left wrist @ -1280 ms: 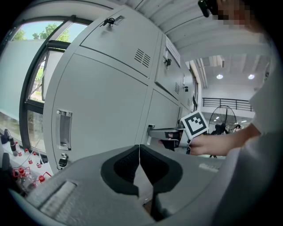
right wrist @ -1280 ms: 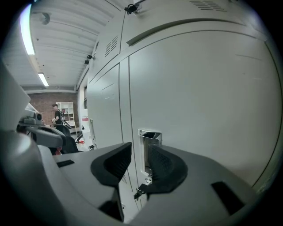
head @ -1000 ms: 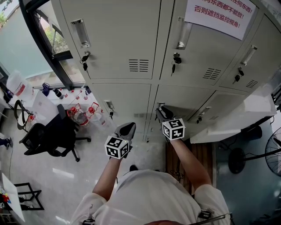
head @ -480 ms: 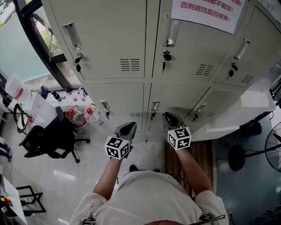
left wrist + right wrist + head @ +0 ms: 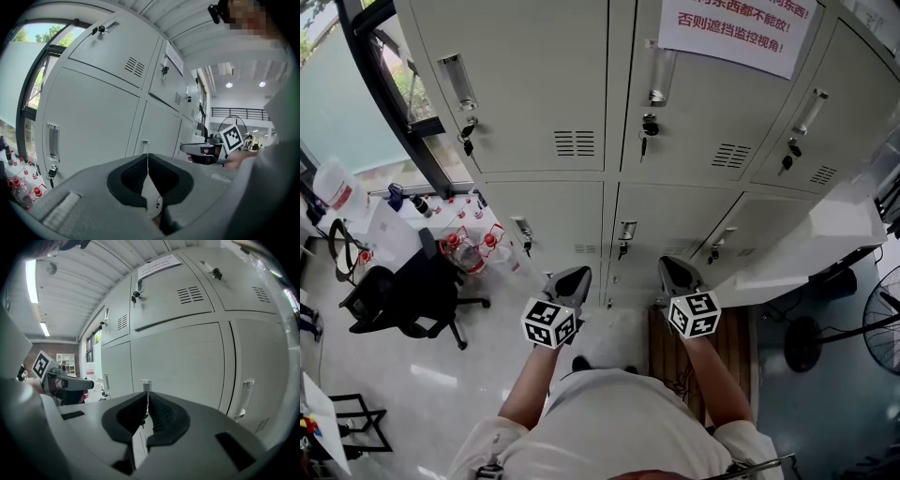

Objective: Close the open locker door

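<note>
Backed the right gripper (image 5: 673,264) away from the locker door (image 5: 661,220) since a second ago, closing its jaws on nothing along the way.

From the head view: holds both grippers side by side, short of the grey locker bank (image 5: 534,84), with the left gripper (image 5: 574,274) also clear of it. Shows the lower-middle door lying flush with its neighbours.

From the left gripper view: shows jaws pressed together and empty, with that door ahead and the right gripper off to the side.

From the right gripper view: shows jaws met and empty, pointing toward the shut door's handle (image 5: 146,382).
</note>
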The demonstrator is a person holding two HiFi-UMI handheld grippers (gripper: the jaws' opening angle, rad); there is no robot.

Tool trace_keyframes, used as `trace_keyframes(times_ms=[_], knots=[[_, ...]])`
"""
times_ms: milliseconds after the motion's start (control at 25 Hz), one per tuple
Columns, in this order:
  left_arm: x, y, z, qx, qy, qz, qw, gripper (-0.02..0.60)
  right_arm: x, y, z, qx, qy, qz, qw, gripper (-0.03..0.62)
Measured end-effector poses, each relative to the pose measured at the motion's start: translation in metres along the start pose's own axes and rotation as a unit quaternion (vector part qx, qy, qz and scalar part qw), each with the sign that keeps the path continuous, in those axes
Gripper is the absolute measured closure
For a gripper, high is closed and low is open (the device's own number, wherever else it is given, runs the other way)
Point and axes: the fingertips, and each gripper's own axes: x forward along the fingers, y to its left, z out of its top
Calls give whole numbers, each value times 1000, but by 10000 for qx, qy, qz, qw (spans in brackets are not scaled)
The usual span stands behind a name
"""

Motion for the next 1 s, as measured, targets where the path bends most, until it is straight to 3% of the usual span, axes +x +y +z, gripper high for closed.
trace_keyframes(times_ms=[520,1000], knots=[[-3,-1,8,-13,-124,116,9999,566,-29,-13,11,-273,-271,-220,9990,591],[-1,0,10,-45,-153,110,9998,565,-31,-11,15,10,-378,-173,9991,591]])
